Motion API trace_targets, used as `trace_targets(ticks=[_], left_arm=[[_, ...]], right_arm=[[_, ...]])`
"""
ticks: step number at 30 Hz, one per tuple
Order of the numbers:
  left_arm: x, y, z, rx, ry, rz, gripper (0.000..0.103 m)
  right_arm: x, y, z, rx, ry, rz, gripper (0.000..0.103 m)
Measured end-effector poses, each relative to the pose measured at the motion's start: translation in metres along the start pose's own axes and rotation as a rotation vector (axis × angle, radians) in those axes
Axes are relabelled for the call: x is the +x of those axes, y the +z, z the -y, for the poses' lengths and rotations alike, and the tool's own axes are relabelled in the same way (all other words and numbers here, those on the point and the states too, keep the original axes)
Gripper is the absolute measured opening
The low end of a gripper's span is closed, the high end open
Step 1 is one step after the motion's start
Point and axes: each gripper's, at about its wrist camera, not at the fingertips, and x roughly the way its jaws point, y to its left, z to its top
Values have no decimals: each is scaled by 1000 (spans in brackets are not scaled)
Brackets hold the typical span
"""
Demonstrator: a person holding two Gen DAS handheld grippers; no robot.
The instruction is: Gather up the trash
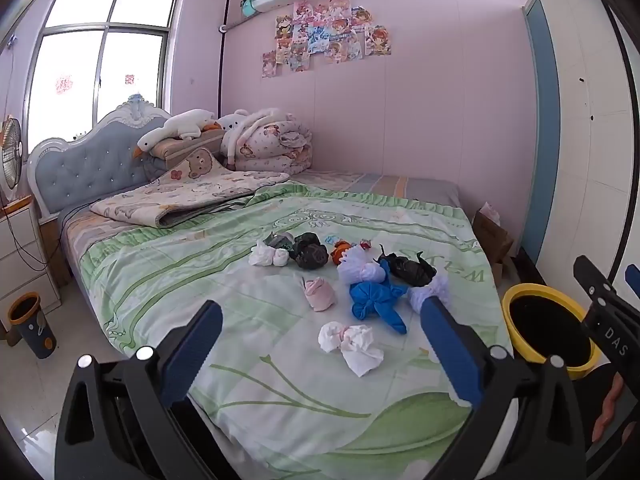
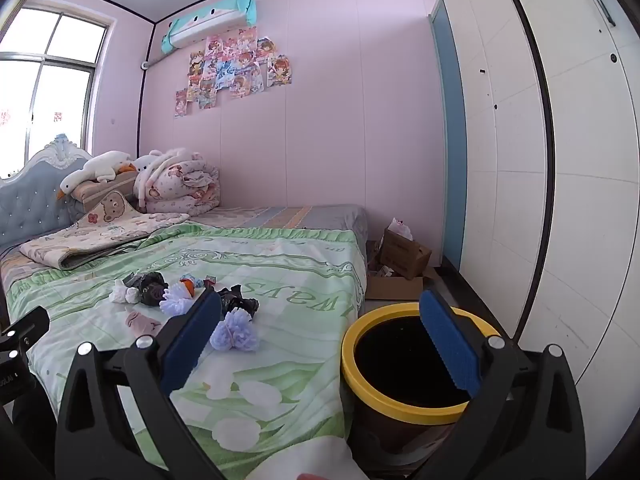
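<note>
Several crumpled trash pieces lie on the green bedspread (image 1: pixel 168 280): a white wad (image 1: pixel 352 345) nearest, a blue bag (image 1: pixel 376 300), a pink wad (image 1: pixel 319 294), black bags (image 1: pixel 410 269) and a lavender wad (image 1: pixel 434 290). The lavender wad (image 2: pixel 234 334) also shows in the right wrist view. A yellow-rimmed bin (image 1: pixel 548 330) stands on the floor at the bed's right side (image 2: pixel 404 364). My left gripper (image 1: pixel 320 344) is open and empty, over the bed before the white wad. My right gripper (image 2: pixel 320 340) is open and empty, between the bed edge and the bin.
Folded quilts, pillows and a goose plush (image 1: pixel 176 130) sit at the headboard. A cardboard box (image 2: pixel 404 256) lies on the floor past the bin. A white wardrobe (image 2: pixel 540 180) lines the right wall. A small dark bin (image 1: pixel 32 324) and a nightstand stand left of the bed.
</note>
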Motion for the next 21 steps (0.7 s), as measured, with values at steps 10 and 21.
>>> trace_targets(ticks=[10, 21], left_arm=[[-8, 4, -1, 1, -5, 3, 96], [0, 3, -2, -7, 3, -1, 96]], right_arm=[[-3, 0, 0, 1, -1, 7, 95], [0, 0, 1, 1, 0, 5, 95]])
